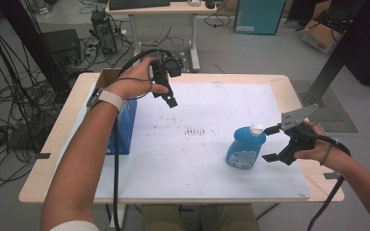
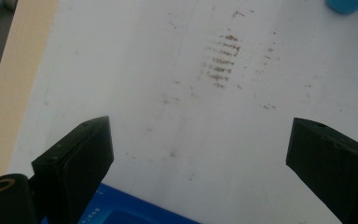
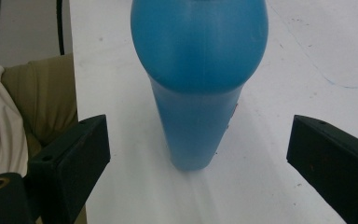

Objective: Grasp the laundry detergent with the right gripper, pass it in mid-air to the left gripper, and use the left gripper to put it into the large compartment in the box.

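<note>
If right gripper (image 1: 270, 143) pushes in crooked, blue bottle (image 1: 244, 147) tips: tall, thin base, stands free on white surface (image 1: 197, 159). Right jaws wide apart, bottle between them, not touched. Left gripper (image 1: 166, 94) up high, jaws spread, holds nothing. Cap maybe loose, hard to see.

Both grippers are black with blocky square-ended jaws: the left gripper (image 1: 166, 89) trails a black cable, the right gripper (image 1: 272, 143) carries a grey three-cornered plate.

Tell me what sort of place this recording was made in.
Probably a lab or workshop: loose cables trail over the floor, a desk with a keyboard stands behind the table, and a cardboard box sits nearby.
</note>
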